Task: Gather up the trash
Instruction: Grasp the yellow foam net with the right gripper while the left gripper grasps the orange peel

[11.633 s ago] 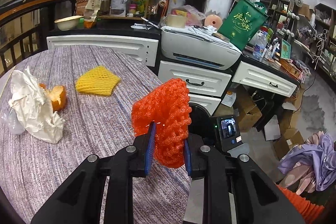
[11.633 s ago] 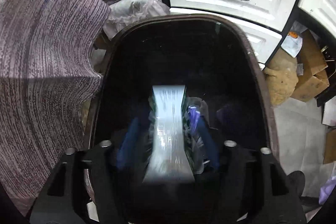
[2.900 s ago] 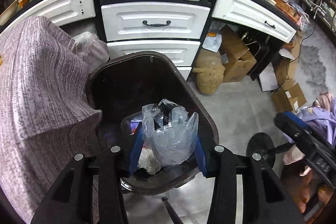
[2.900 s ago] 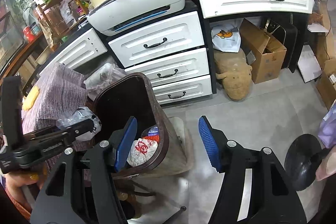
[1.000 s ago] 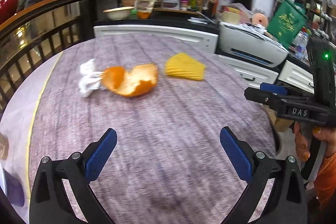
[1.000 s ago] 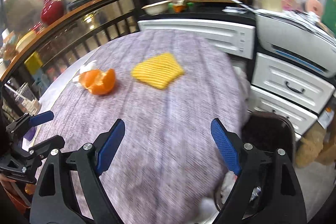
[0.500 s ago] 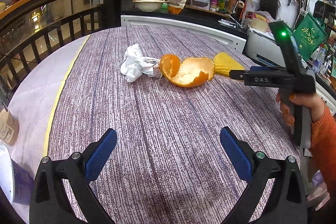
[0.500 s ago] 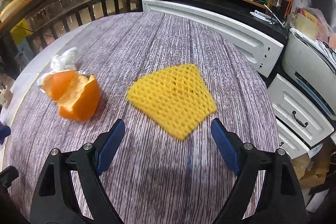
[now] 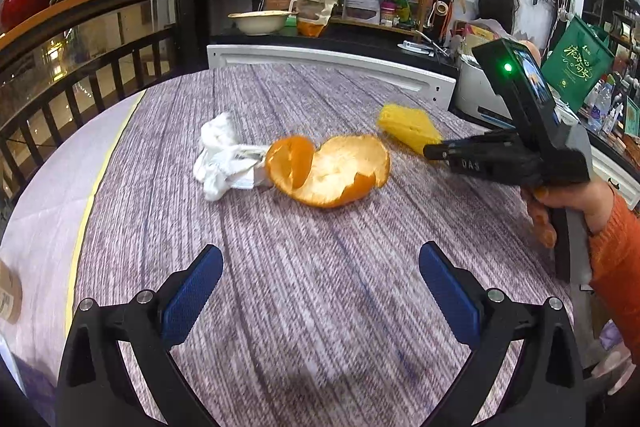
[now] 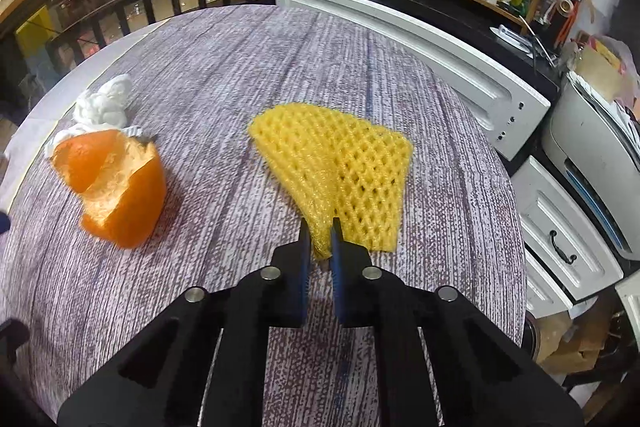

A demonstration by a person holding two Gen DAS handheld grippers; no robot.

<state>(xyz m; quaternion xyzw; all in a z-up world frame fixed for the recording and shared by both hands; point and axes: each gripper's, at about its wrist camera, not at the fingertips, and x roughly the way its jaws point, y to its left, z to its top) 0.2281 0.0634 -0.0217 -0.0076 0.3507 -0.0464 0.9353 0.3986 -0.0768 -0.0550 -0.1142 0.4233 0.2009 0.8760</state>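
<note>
- Fingers of my right gripper (image 10: pixel 319 243) are pinched together on the near corner of the yellow foam fruit net (image 10: pixel 340 163); the right wrist view shows the mesh squeezed between the two blue pads, the rest of the net lying on the table.
- My left gripper (image 9: pixel 320 291) is spread wide and grasps nothing; its blue pads (image 9: pixel 192 295) hang above bare tablecloth (image 9: pixel 320 307).
- Only the left wrist view shows my right hand (image 9: pixel 560 203) from outside: it wraps the black handle, an orange sleeve (image 9: pixel 616 247) behind it, a green light lit on the gripper's body. The gripper reaches leftward in that picture, its tip at the yellow net (image 9: pixel 408 125).
- That same view hides the pinch itself; I can tell it only from the right wrist camera.
- The right wrist view alone shows the white drawers (image 10: pixel 560 243) and the printer (image 10: pixel 592 143) beyond the table's edge on the right.
- Orange peel (image 9: pixel 328 171) lies in the middle of the table, a crumpled white tissue (image 9: pixel 224 155) touching its left side. From the right wrist the peel (image 10: pixel 116 183) sits left of the net, apart from it, the tissue (image 10: pixel 104 107) behind.
- Both my grippers slant downward toward the table.
</note>
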